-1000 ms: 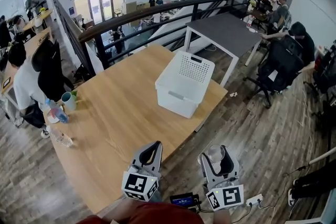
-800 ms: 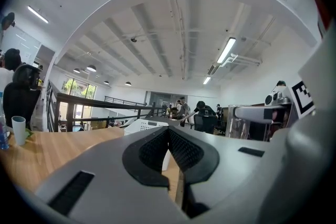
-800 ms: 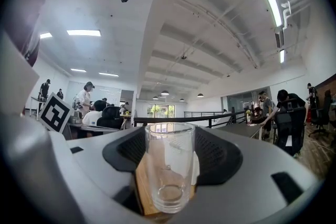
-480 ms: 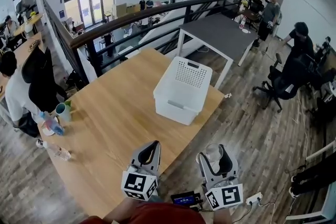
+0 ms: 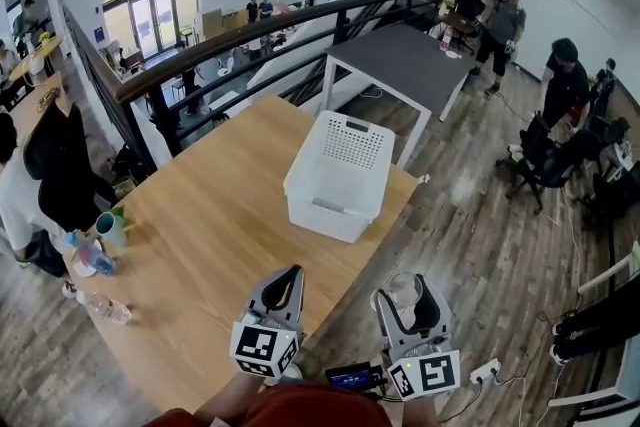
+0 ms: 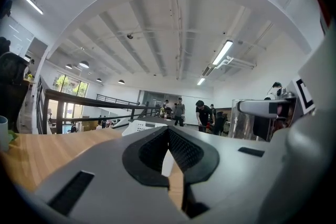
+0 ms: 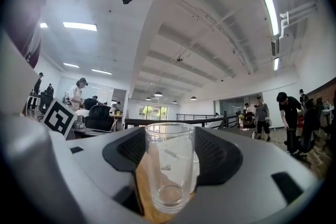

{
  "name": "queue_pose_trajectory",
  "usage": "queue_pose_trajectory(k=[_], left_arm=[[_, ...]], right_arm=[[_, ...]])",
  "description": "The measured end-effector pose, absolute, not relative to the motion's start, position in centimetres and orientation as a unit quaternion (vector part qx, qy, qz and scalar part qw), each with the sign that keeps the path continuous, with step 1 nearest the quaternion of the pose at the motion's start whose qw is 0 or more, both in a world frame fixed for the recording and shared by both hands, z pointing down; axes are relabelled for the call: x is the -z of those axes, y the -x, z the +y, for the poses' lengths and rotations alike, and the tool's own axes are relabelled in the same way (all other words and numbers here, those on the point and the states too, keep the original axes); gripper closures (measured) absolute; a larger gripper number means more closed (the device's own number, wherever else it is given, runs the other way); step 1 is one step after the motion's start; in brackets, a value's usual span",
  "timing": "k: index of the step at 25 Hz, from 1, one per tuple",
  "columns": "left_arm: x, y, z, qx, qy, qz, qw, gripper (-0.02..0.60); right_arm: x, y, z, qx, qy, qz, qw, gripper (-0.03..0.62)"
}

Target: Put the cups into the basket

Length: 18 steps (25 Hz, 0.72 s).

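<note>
A white perforated basket [image 5: 338,177] stands empty near the far right edge of the wooden table [image 5: 210,225]. My right gripper [image 5: 408,295] hovers off the table's near edge, shut on a clear glass cup [image 7: 168,173] held upright between its black pads [image 7: 127,150]. My left gripper [image 5: 284,287] is beside it over the table's near edge, its jaws shut together with nothing between them. At the table's far left stand a green mug [image 5: 110,229], a blue cup [image 5: 88,255] and a lying plastic bottle [image 5: 102,308]. In the left gripper view the left gripper [image 6: 168,131] points toward the basket [image 6: 143,125].
A grey table [image 5: 405,60] stands beyond the basket, behind a black railing [image 5: 250,23]. People sit and stand around the room on both sides. A small screen device [image 5: 352,378] and a power strip [image 5: 485,374] lie near my feet.
The head view has swung, so the table, basket and mug sit further left and lower in the frame. Both grippers keep their places, and the glass stays in the right one.
</note>
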<state>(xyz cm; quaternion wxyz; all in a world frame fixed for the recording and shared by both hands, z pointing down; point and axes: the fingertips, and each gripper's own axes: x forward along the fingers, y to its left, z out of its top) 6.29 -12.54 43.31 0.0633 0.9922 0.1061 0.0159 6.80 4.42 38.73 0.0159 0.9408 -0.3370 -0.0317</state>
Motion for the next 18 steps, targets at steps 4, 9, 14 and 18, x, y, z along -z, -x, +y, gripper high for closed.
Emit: queue_pose_trajectory(k=[4,9,14,18], left_arm=[[-43.4,-7.0,-12.3,-0.016,-0.992,0.109,0.060,0.575],[-43.1,-8.4,-12.1,-0.019,-0.993,0.100,0.055,0.575],[-42.8,-10.2,-11.2,-0.016,-0.994,0.094,0.054,0.575],[-42.7,-12.4,-9.8,-0.016,-0.994,0.098,0.053,0.574]], right_arm=[[-39.0,-7.6,4.7,0.035,-0.942,-0.334,0.012,0.309],[-39.0,-9.5,5.1,0.033,-0.941,-0.338,0.004,0.309],[-39.0,-11.4,6.3,0.032,-0.940,-0.340,0.002,0.309],[-39.1,-13.4,7.8,0.030,-0.941,-0.336,0.001,0.309]])
